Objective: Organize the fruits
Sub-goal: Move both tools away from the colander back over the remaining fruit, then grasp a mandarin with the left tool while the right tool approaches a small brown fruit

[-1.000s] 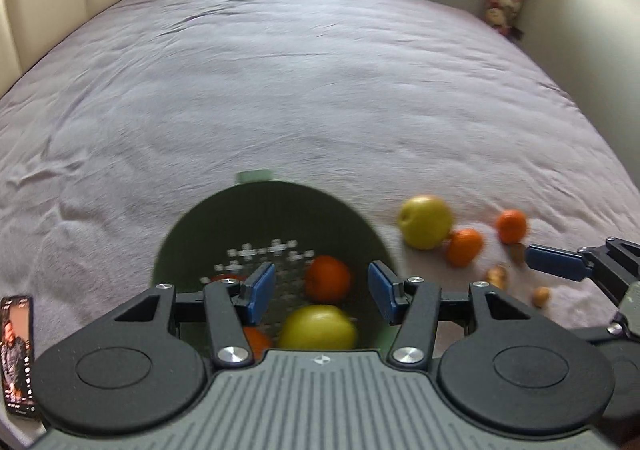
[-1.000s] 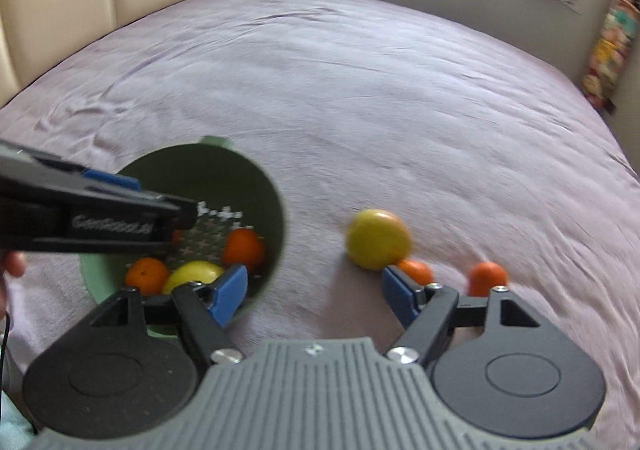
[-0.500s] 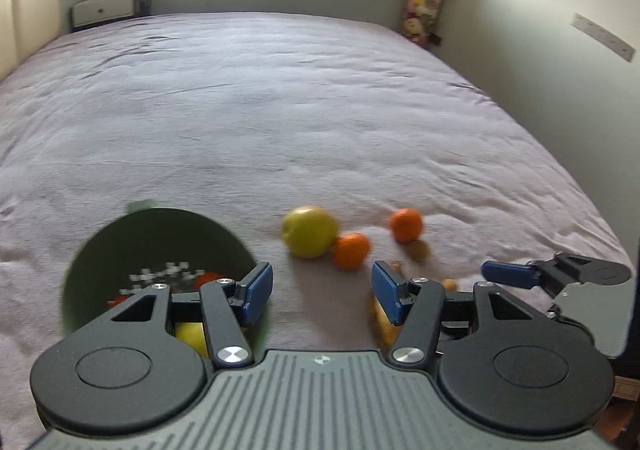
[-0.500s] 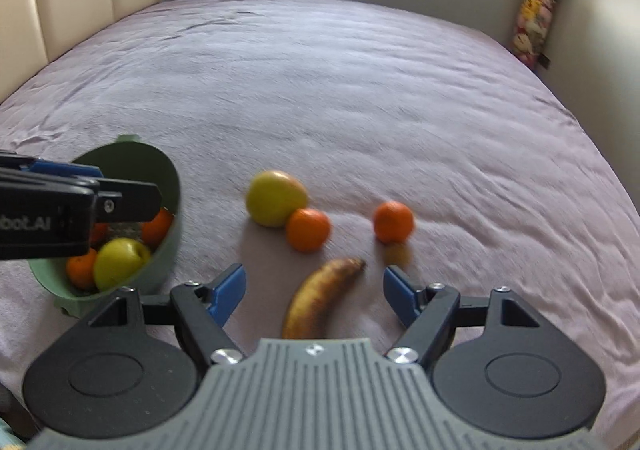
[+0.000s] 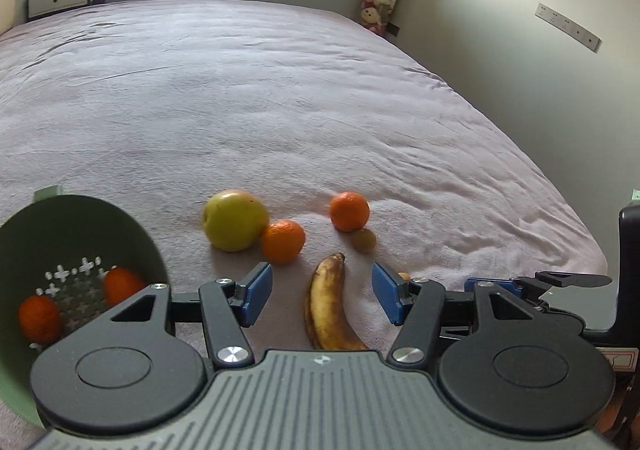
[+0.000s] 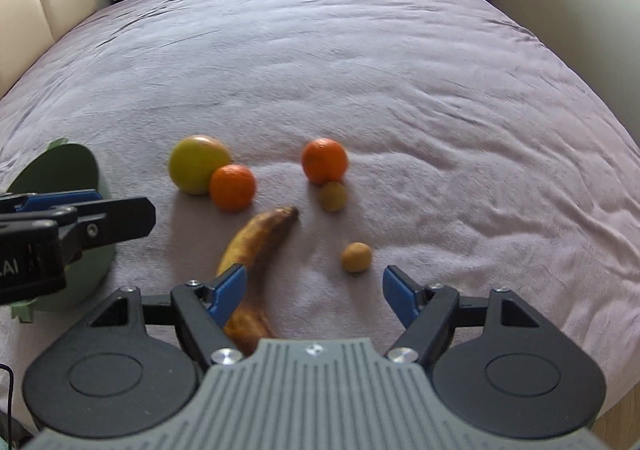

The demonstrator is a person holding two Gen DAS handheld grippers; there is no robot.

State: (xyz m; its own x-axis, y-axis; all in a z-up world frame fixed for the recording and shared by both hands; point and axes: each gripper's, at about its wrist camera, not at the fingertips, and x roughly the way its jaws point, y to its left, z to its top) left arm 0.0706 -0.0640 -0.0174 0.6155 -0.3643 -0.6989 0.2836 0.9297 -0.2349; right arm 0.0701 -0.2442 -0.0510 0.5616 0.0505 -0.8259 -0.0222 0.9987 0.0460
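A wide bed [image 5: 280, 97] under a pale lilac blanket fills the room. Down at its near corner, at about eight o'clock from the loose fruit, sits a green colander bowl [image 5: 100, 226] with two oranges [image 5: 39, 318] showing in it.

The left gripper [image 5: 322, 296] hangs over the blanket with its blue jaws parted. They have just been opening and nothing is pinched between them, though the banana [image 5: 326, 306] lies on the blanket in line with the gap. The right gripper [image 6: 314, 290] hangs to its right, jaws spread wide and holding nothing; its left pad sits in front of the banana's middle in its own camera view, and I cannot tell whether it touches.

Of the loose fruit, a yellow-green apple [image 6: 198, 163] lies at eleven o'clock from the banana's tip, with an orange [image 6: 232, 186] touching it at its four o'clock. Another orange [image 6: 324, 160] lies at one o'clock from the tip, and a small brownish fruit [image 6: 333, 195] is tucked against its underside. A second small round fruit [image 6: 356, 257] lies alone nearer the right gripper.
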